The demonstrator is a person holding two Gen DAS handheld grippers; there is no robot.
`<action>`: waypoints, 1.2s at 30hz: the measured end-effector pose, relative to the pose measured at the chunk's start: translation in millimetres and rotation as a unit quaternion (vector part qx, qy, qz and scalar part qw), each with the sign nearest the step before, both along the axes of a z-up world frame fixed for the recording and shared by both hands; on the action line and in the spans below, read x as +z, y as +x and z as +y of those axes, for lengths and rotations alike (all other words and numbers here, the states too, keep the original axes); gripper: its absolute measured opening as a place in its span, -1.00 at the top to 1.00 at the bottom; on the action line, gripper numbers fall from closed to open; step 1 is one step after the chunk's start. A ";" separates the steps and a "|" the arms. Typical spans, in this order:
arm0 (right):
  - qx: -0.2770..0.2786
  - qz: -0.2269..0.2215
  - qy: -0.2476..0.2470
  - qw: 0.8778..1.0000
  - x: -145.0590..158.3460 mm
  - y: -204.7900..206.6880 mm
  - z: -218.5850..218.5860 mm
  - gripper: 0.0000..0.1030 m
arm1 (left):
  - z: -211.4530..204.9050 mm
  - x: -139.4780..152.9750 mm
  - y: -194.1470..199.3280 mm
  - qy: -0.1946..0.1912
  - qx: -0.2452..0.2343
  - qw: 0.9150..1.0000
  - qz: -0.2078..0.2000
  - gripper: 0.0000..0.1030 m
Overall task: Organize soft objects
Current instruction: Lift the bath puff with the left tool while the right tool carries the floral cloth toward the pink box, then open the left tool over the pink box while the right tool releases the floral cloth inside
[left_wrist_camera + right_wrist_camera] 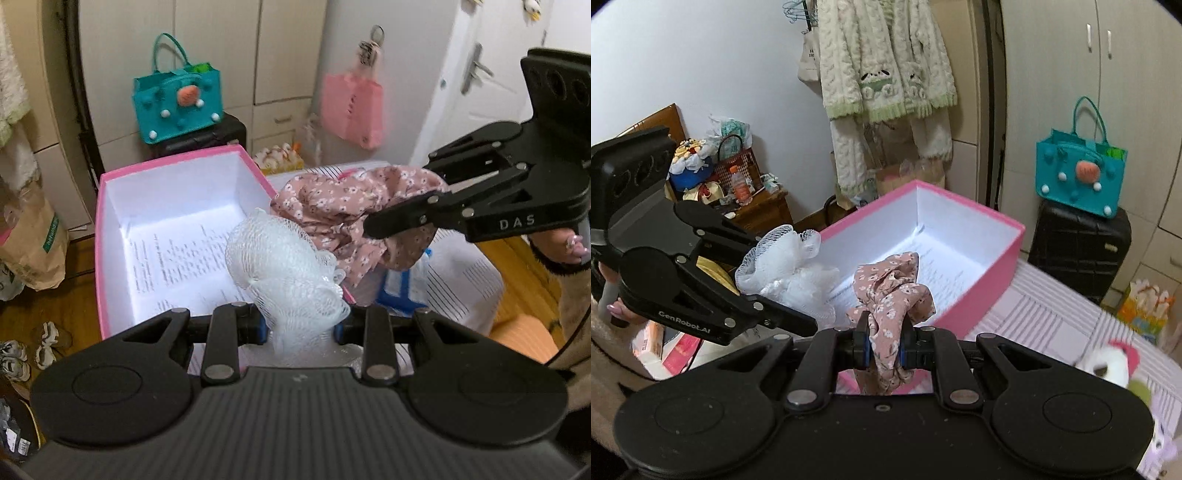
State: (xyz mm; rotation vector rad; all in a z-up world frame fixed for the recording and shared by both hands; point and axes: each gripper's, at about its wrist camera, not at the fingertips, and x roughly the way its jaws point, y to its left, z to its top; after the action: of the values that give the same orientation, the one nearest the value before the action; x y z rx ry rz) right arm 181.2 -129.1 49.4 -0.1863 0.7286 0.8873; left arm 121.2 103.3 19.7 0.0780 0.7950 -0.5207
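My left gripper (300,326) is shut on a white mesh bath puff (284,266), held up over the near edge of the open pink box (107,206). In the right wrist view the same puff (790,269) bulges from the left gripper (809,323) at the left. My right gripper (883,350) is shut on a dusty-pink floral fabric scrunchie (892,291), lifted in front of the pink box (1012,243). From the left wrist view the floral fabric (332,210) hangs from the right gripper (369,229) beside the box. A printed sheet (177,258) lines the box floor.
The box sits on a bed with striped bedding (1052,317). A plush toy (1112,362) lies on it at the right. A teal felt bag (177,103) stands on a black suitcase (1078,251) behind. A pink bag (351,107) hangs on the cabinet. Shoes (22,354) lie on the wooden floor.
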 end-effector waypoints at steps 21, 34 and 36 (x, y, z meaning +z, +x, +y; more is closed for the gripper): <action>0.061 -0.074 -0.177 0.979 -63.6 148.2 96.8 0.69 | 1.6 -59.2 187.1 0.125 0.086 0.988 0.032 0.36; 0.101 -0.128 -0.276 0.947 -96.5 165.2 127.9 0.68 | 8.2 -80.0 227.0 0.088 0.116 0.987 0.063 0.36; 0.109 -0.138 -0.283 0.943 -99.0 163.2 128.4 0.56 | 9.4 -81.4 233.4 0.078 0.117 0.988 0.070 0.36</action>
State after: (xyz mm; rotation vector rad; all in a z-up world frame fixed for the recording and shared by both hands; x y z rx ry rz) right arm 344.3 -0.7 -49.6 -0.9006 0.6922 0.8179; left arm 354.6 112.7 -61.7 0.0921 0.9685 -0.2433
